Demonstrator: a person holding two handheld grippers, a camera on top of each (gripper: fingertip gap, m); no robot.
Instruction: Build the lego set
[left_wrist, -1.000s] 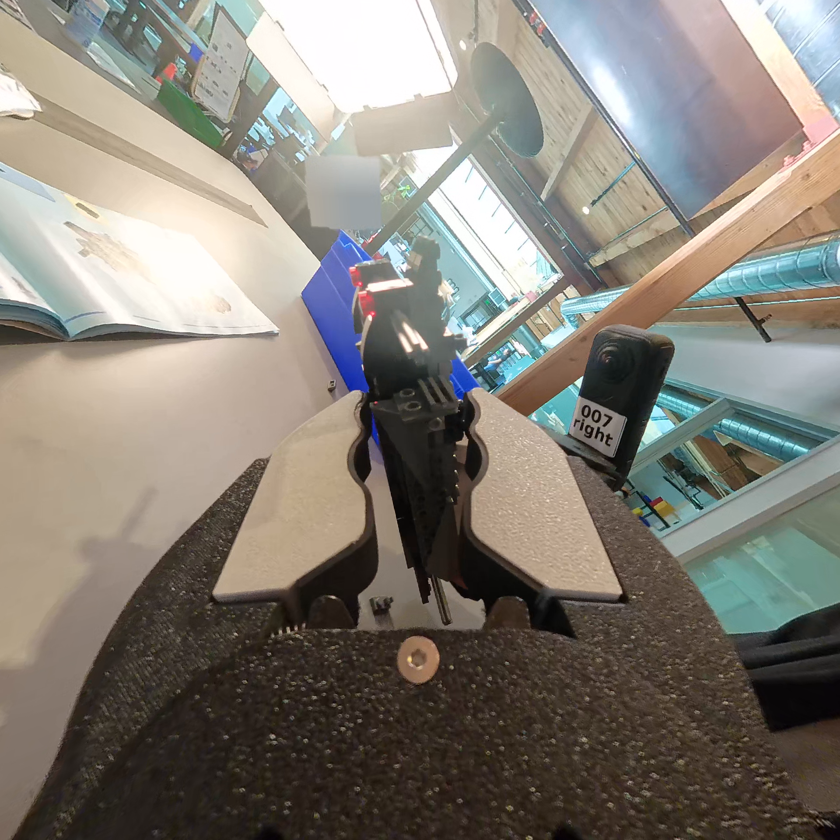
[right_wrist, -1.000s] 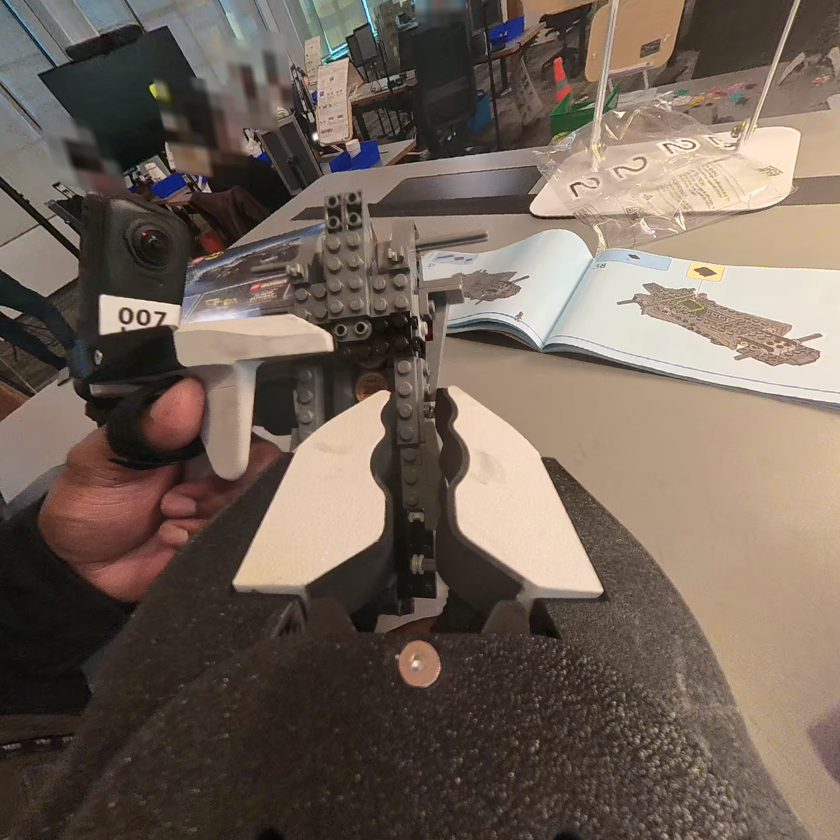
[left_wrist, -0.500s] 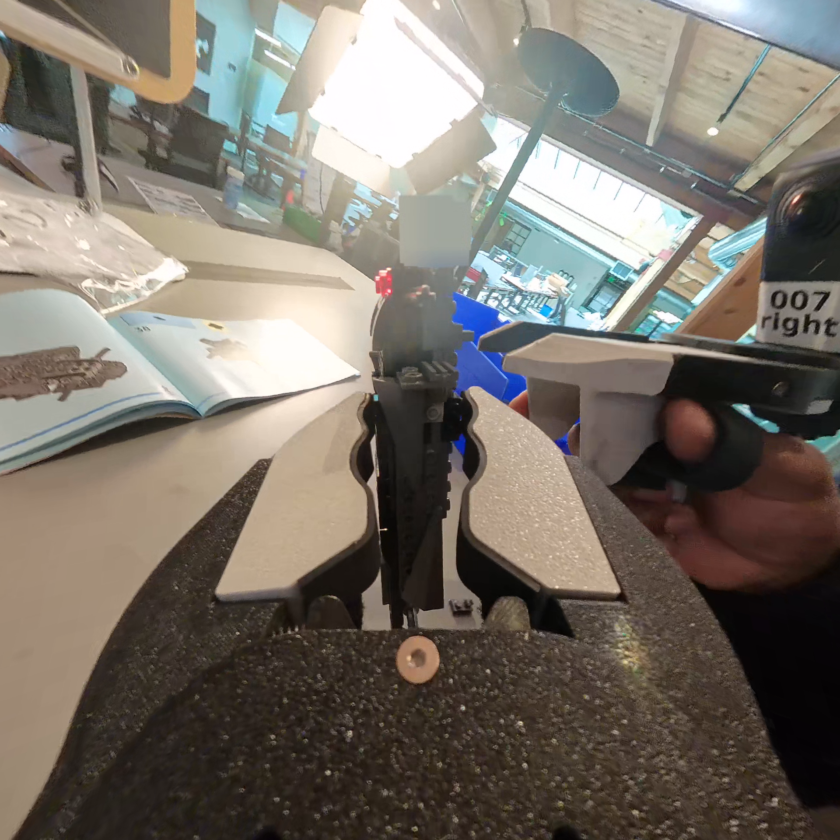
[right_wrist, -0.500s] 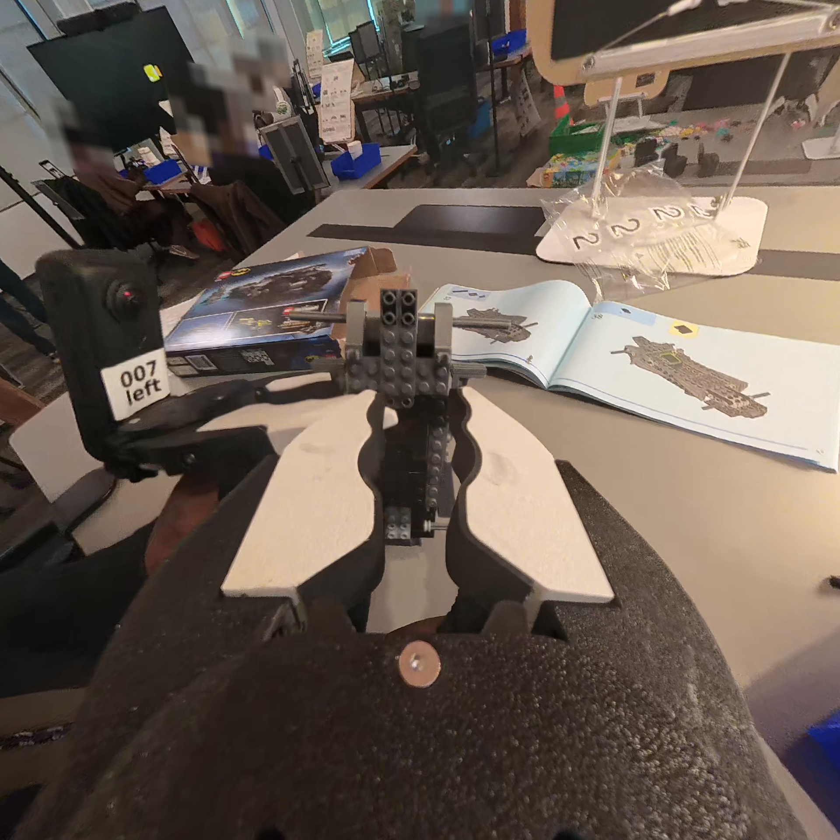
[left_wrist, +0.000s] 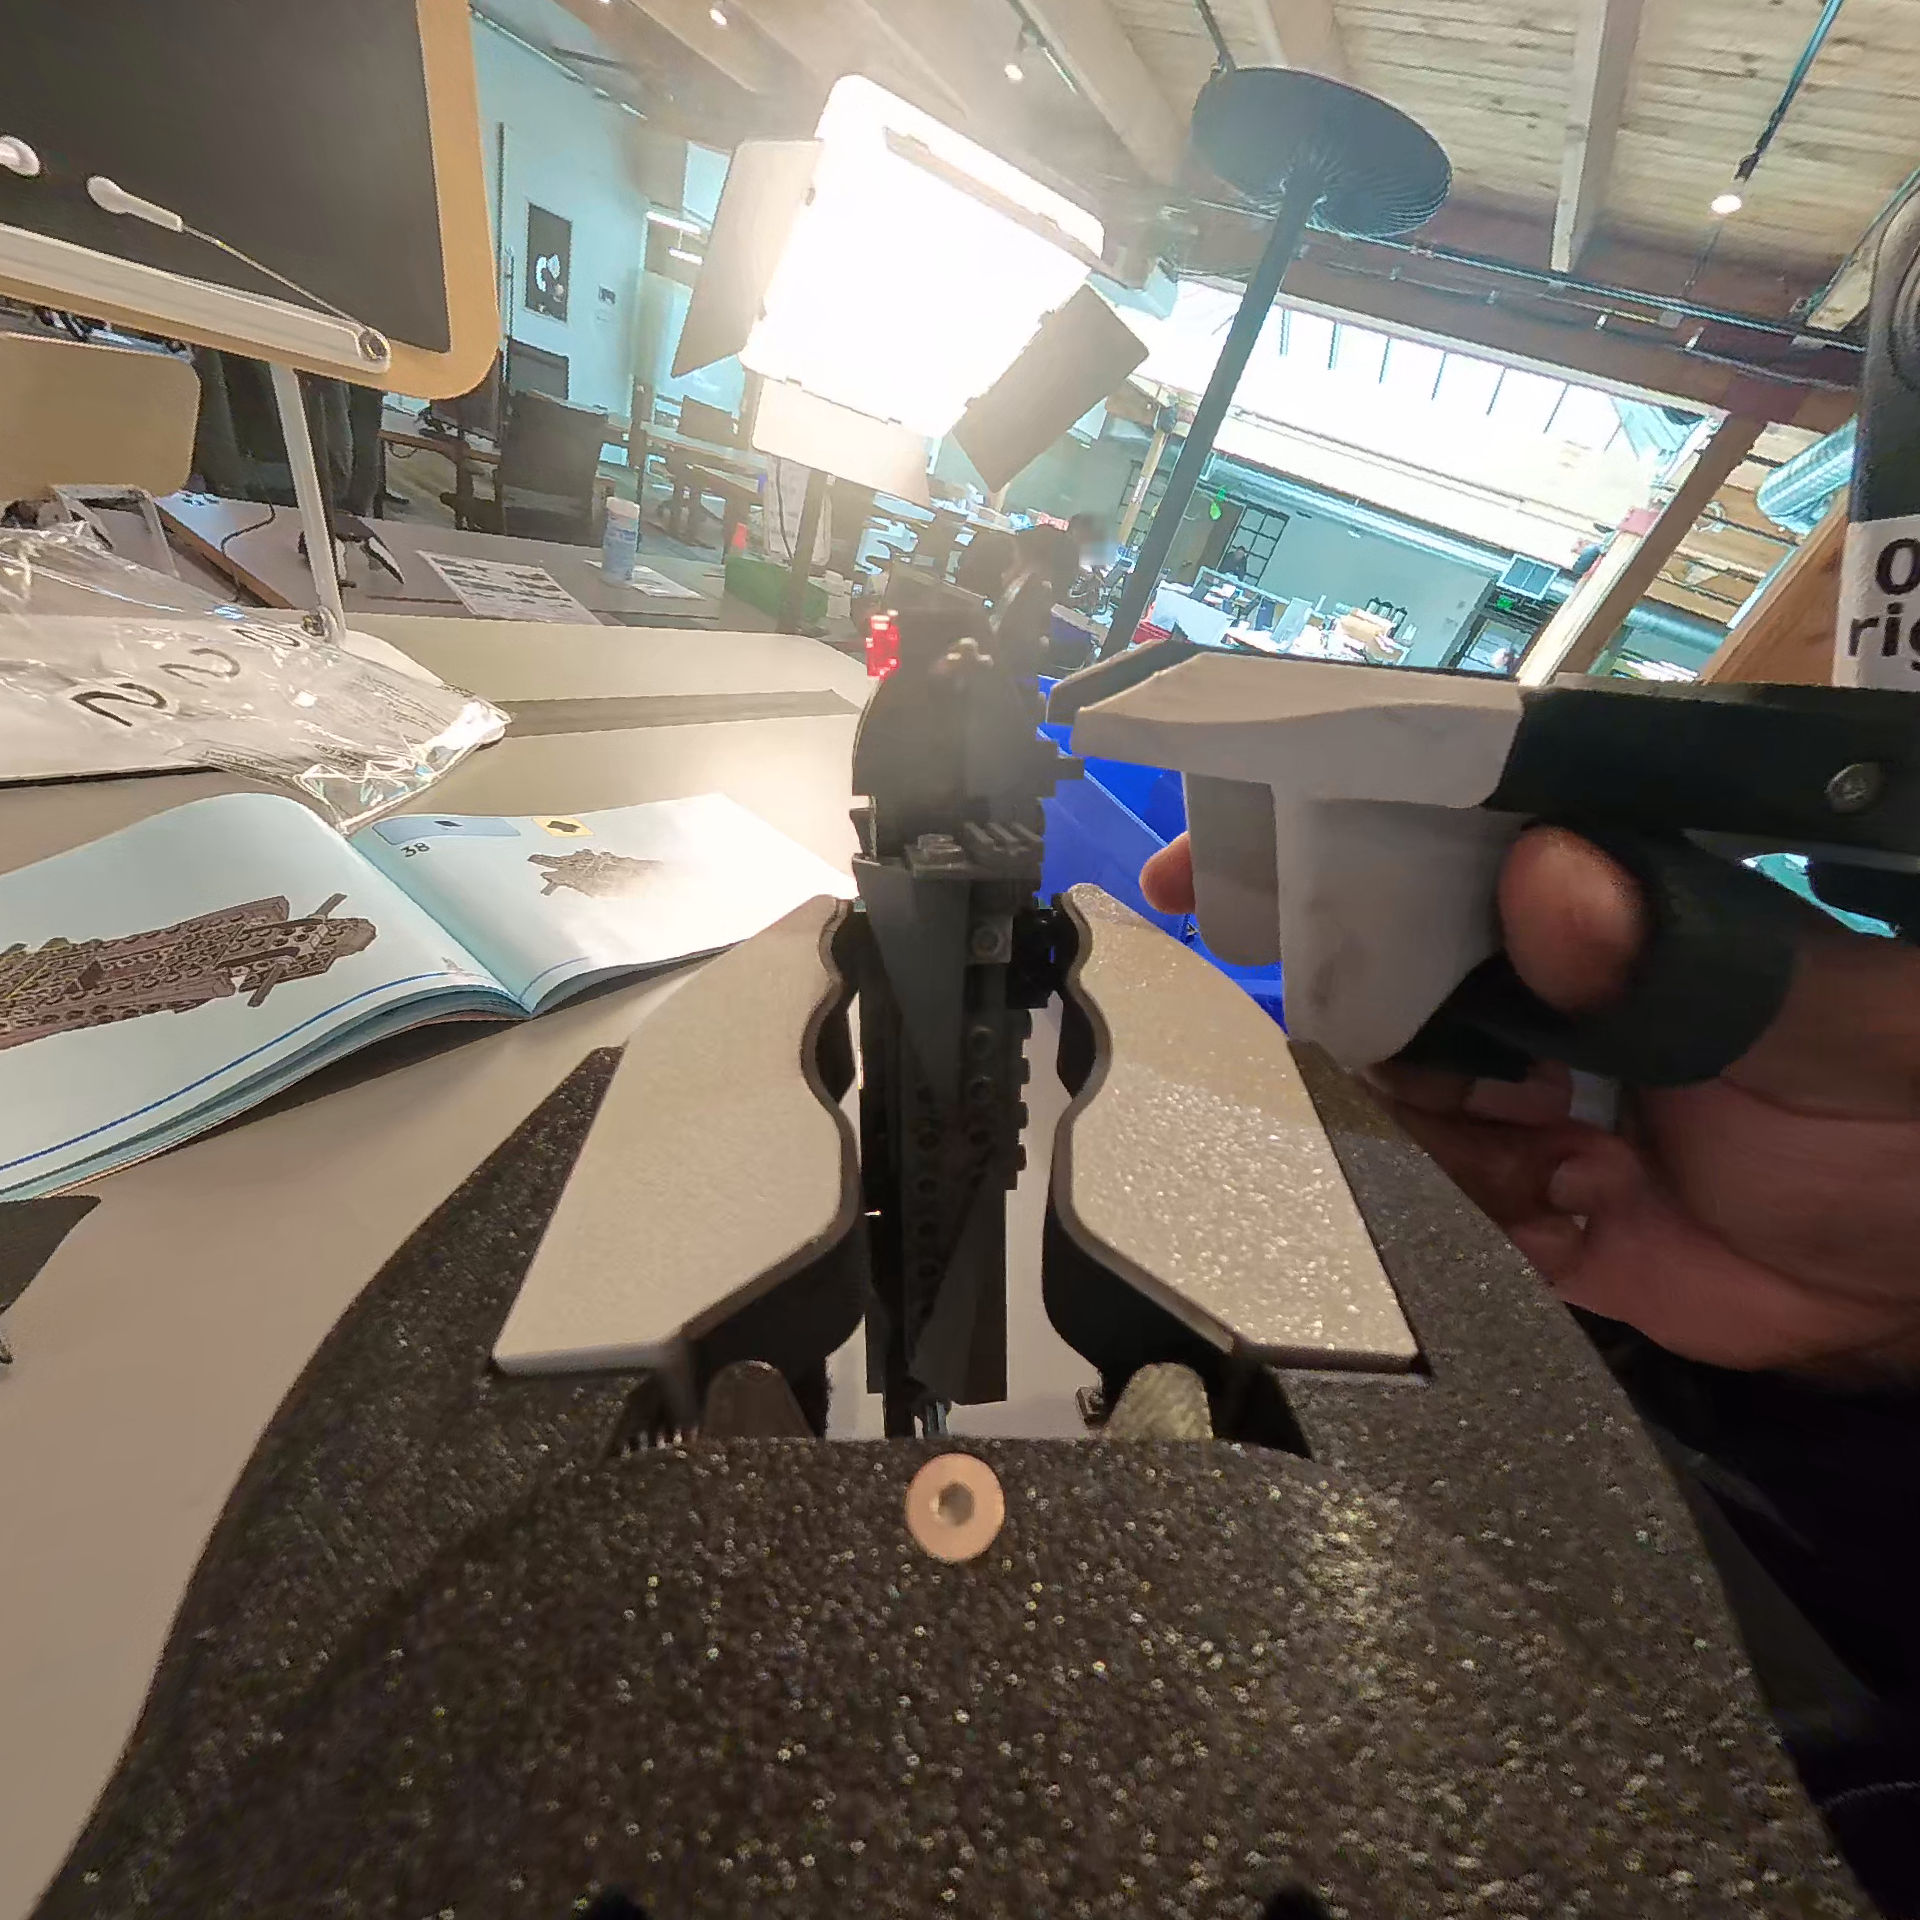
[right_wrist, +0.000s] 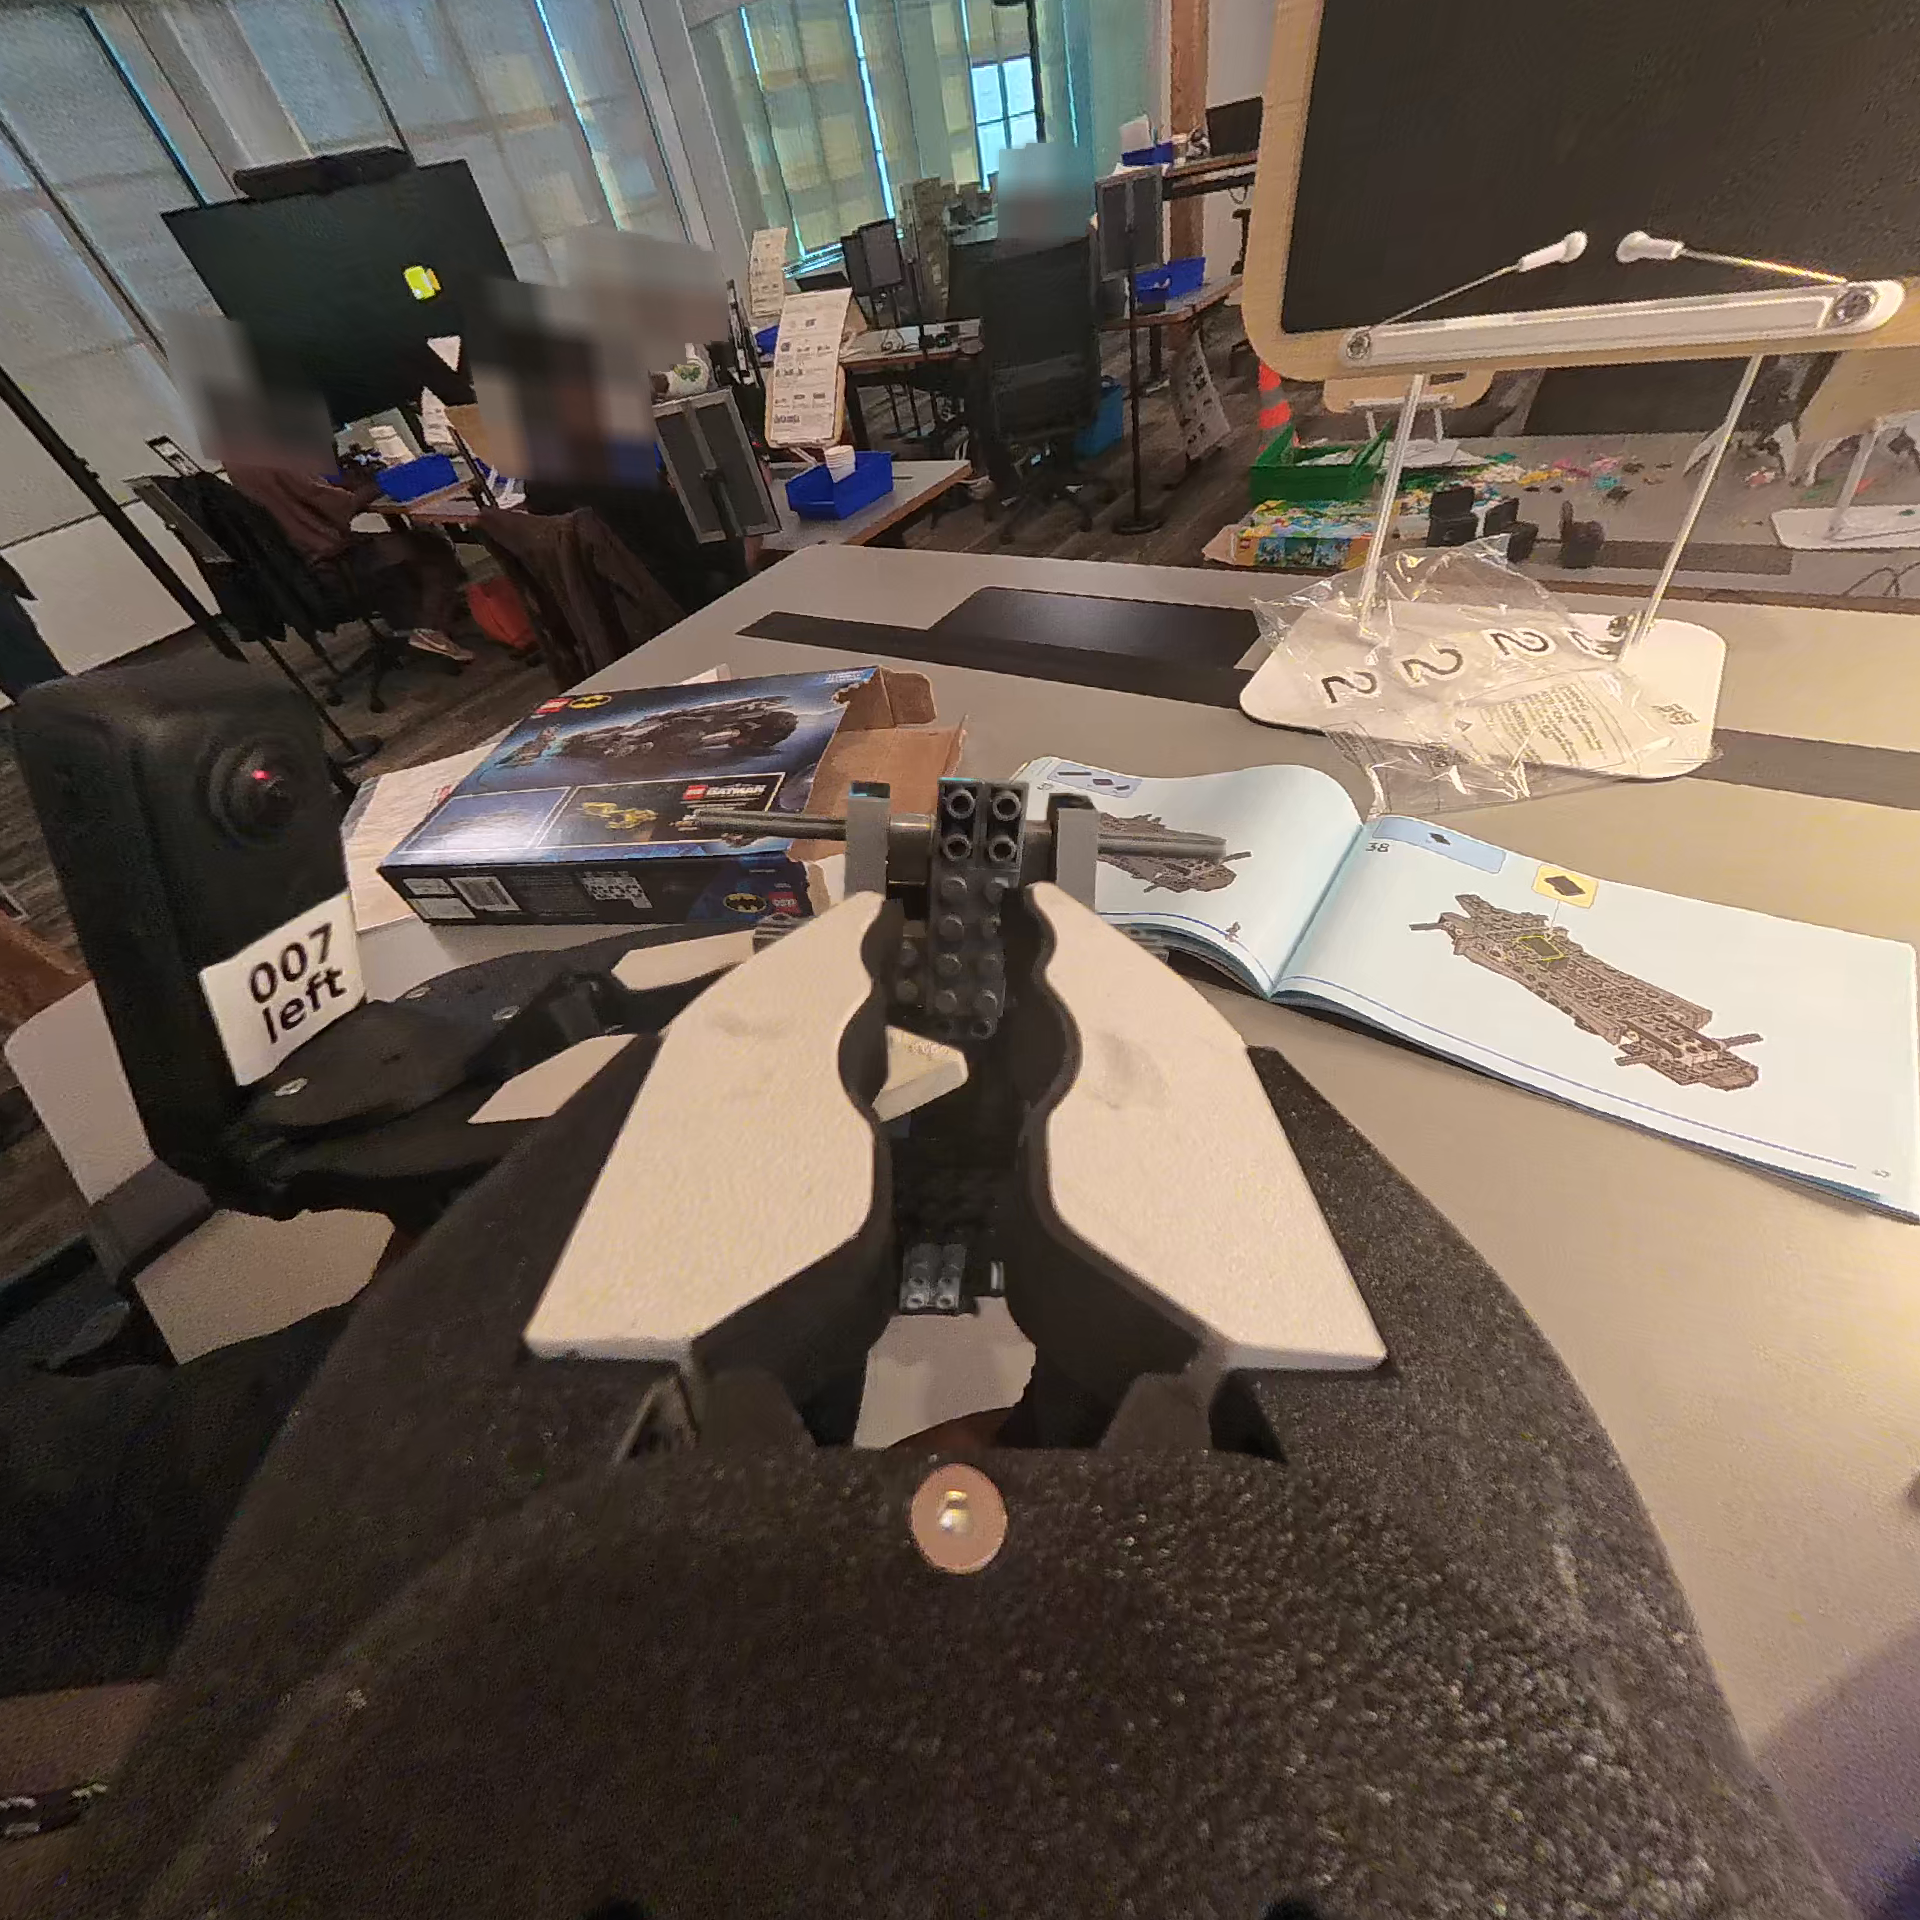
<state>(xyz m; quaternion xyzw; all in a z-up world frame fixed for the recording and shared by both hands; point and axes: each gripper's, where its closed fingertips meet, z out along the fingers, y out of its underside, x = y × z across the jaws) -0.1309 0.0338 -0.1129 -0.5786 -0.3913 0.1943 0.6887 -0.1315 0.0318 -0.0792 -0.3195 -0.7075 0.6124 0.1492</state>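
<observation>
A dark grey and black lego assembly (left_wrist: 935, 1091) is held off the table between both grippers. My left gripper (left_wrist: 951, 914) is shut on its long body, with both pads against its sides. My right gripper (right_wrist: 956, 914) is shut on the other end, a studded grey plate (right_wrist: 966, 831) with a cross axle (right_wrist: 790, 826) just beyond my fingertips. In the left wrist view the right gripper's fingers (left_wrist: 1247, 717) reach in from the right to the far part of the assembly. The left gripper's camera (right_wrist: 177, 883) shows at lower left in the right wrist view.
An open instruction booklet (right_wrist: 1507, 956) lies on the grey table (right_wrist: 1558, 1299), also in the left wrist view (left_wrist: 312, 956). The set's box (right_wrist: 644, 790), clear numbered bags (right_wrist: 1475, 675), a board on a stand (right_wrist: 1558, 208) and a blue bin (left_wrist: 1132, 831) surround it. A hand (left_wrist: 1714, 1195) holds the right gripper.
Both grippers swung the assembly from upright to lying level. My right gripper loosened, slid along the assembly toward its axle end, then closed on it again. My left gripper kept its hold.
</observation>
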